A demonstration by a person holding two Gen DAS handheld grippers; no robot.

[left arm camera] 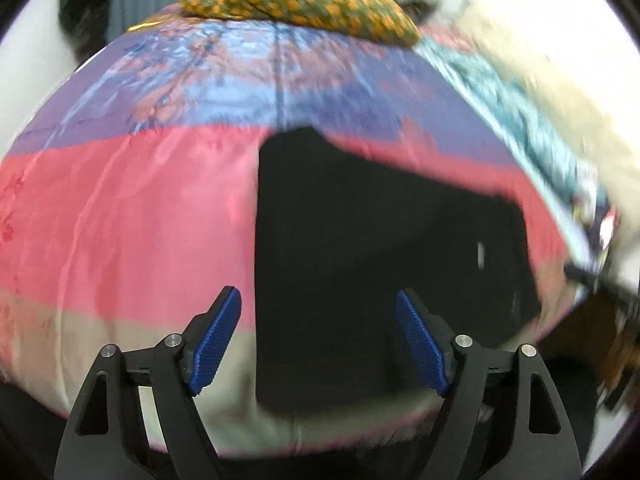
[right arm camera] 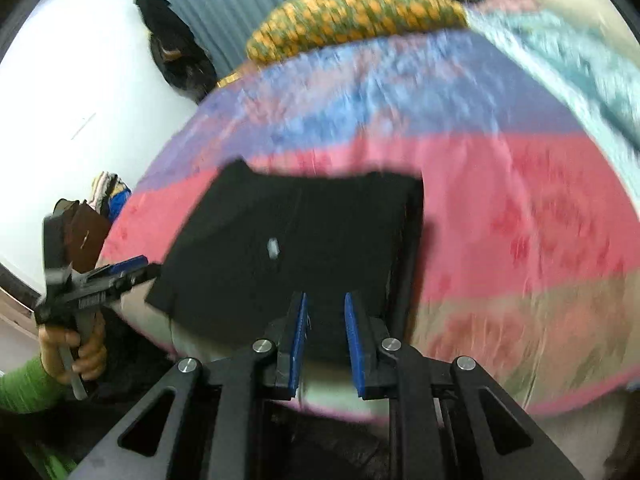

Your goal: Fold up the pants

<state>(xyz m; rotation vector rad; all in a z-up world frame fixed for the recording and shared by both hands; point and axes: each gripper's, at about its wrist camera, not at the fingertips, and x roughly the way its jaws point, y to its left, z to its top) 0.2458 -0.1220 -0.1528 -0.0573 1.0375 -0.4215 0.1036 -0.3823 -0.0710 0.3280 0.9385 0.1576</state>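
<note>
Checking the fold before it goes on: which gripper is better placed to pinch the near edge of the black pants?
Right, probably. The right gripper sits narrowed over the near edge of the black pants; the left gripper is wide open at their side edge.

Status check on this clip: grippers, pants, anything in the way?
Left gripper open, empty. Right gripper narrow over black pants, grip unclear. Pants folded flat on bedspread. Nothing in the way.

Black pants point(left arm camera: 360, 240) folded flat on the bed cover

They lie as a dark, roughly rectangular block on the pink band of the striped cover point(left arm camera: 132, 208), their near edge reaching onto its pale band, well short of the orange-dotted pillow point(left arm camera: 296, 0) at the far end; a small pale tag point(right arm camera: 272, 248) shows on the top layer, and stacked edges show along one side
</note>
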